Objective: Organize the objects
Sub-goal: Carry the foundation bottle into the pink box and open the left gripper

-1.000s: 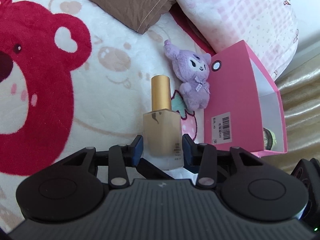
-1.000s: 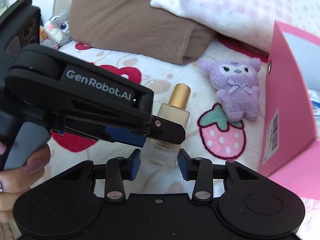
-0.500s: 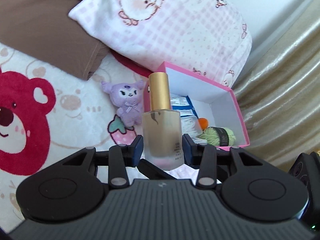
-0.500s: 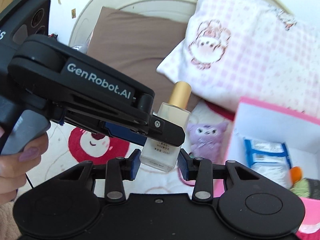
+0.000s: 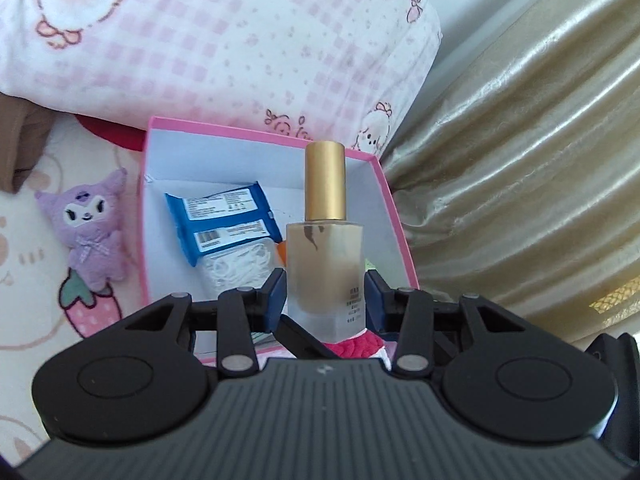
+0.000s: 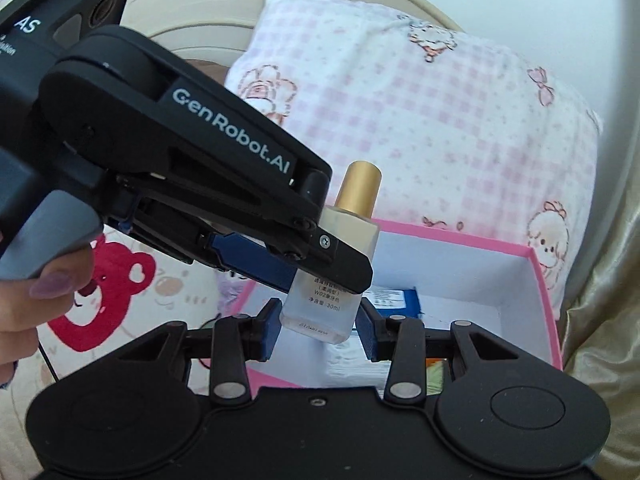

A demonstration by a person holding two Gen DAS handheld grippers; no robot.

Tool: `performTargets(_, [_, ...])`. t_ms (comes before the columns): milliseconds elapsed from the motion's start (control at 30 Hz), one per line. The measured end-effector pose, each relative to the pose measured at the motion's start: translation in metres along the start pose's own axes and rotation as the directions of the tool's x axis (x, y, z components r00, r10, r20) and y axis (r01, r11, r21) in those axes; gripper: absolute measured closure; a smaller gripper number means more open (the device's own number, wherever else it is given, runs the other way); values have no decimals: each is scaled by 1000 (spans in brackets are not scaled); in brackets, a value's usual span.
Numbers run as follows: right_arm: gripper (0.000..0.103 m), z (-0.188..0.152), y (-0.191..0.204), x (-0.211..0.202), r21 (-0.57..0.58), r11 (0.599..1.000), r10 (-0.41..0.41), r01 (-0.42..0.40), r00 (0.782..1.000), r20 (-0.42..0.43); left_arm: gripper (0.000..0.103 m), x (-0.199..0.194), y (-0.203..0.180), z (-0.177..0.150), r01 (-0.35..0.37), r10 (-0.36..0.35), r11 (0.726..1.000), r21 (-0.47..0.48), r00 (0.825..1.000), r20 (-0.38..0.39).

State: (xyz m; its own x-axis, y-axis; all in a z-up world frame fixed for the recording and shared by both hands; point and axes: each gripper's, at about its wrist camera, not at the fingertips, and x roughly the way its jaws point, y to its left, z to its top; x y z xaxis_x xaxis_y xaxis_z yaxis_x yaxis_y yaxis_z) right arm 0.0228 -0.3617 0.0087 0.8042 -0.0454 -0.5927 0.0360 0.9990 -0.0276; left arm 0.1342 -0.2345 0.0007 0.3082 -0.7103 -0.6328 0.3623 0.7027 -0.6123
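My left gripper point(image 5: 325, 298) is shut on a frosted glass bottle point(image 5: 325, 268) with a gold cap, held upright above the near part of the pink box point(image 5: 394, 216). The bottle point(image 6: 332, 276) and the left gripper point(image 6: 312, 264) also show in the right wrist view. My right gripper point(image 6: 318, 330) is open; the bottle's base sits between its fingers with a gap on each side. The box holds a blue packet point(image 5: 224, 220), a clear bag of white bits point(image 5: 236, 268) and something orange, mostly hidden.
A purple plush toy point(image 5: 90, 230) lies on the bear-print blanket point(image 5: 32, 312) left of the box. A pink checked pillow point(image 5: 224, 48) lies behind the box. A gold curtain point(image 5: 520, 184) hangs to the right. A hand point(image 6: 36, 300) holds the left gripper's handle.
The left gripper has lifted the bottle off the blanket and carried it right, over the pink box. The right gripper has followed alongside, still open around the bottle's base.
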Motion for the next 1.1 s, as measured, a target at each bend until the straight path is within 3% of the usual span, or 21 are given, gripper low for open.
performTargets(133, [58, 0, -36, 19, 58, 996, -71, 73, 996, -47, 62, 47, -12, 17, 29, -28, 1000, 12, 998, -57])
performTargets(267, [59, 0, -62, 40, 64, 984, -160, 168, 981, -114, 62, 92, -1, 28, 115, -120, 991, -72, 989, -81])
performTargets(333, [59, 2, -73, 53, 72, 979, -178, 189, 974, -139, 62, 109, 1, 33, 123, -129, 989, -77, 988, -82])
performTargets(433, [59, 8, -93, 73, 98, 975, -180, 201, 964, -195, 62, 135, 3, 43, 103, -115, 989, -103, 987, -114])
performTargets(567, [59, 11, -103, 95, 89, 963, -217, 255, 928, -304, 62, 169, 13, 53, 90, -124, 977, -193, 977, -174])
performTargets(733, [59, 10, -107, 111, 71, 967, -199, 246, 895, -398, 63, 194, 25, 54, 63, -120, 964, -258, 970, -210])
performTargets(867, [60, 7, -107, 132, 9, 966, -228, 259, 867, -444, 65, 212, 37, 55, 43, -121, 947, -318, 965, -231])
performTargets(1100, [64, 1, -115, 144, -12, 959, -252, 282, 837, -485, 73, 236, 36, 53, 8, -100, 949, -315, 956, -276])
